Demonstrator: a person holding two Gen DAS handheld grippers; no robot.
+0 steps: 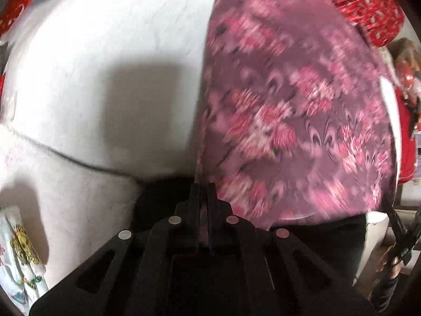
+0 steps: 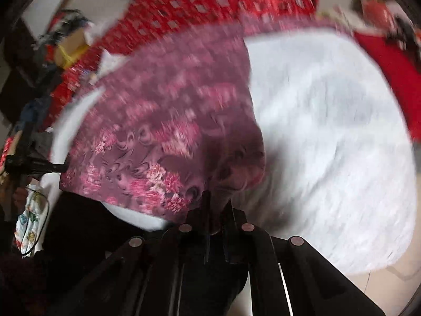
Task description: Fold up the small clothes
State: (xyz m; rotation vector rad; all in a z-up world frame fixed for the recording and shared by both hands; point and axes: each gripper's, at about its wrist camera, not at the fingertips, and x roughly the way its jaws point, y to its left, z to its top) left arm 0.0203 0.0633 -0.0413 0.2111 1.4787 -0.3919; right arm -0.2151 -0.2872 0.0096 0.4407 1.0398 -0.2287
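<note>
Left wrist view, blurred. Left gripper (image 1: pixel 202 192) at bottom centre, jaws clenched on the near edge of the cloth (image 1: pixel 289 110), a thin strip of mauve fabric pinched between the black fingers. Cloth mauve with pink flowers, filling the right half of the frame; its left edge running straight from the jaws up to the top centre. Left of that edge, bare white table (image 1: pixel 105 65), wide and free up to a red sheet (image 1: pixel 18 2) in the upper left corner. Dark seam crossing the white surface at mid left. Printed white cloth (image 1: pixel 21 252) hanging at the lower left edge. Red basket (image 1: pixel 368 8) at upper right, just past the far edge of the cloth. Thin white strip of table along the cloth's right edge, clutter beyond it too blurred to name. Black handle with a hand on it at the lower right corner.

Right wrist view, heavily blurred. Right gripper (image 2: pixel 218 205) at bottom centre, jaws clenched on a bunched corner of the cloth (image 2: pixel 163 121), fabric gathered into folds right at the fingertips. Cloth spread over the left and centre of the frame, its right edge curving from the jaws up to the top. Right of that edge, open white table (image 2: pixel 329 144) as far as a red sheet (image 2: pixel 386 73) at upper right. Red basket (image 2: pixel 215 2) along the top, beside the cloth's far edge. Second black gripper body at the left edge, near the cloth's lower left corner.
</note>
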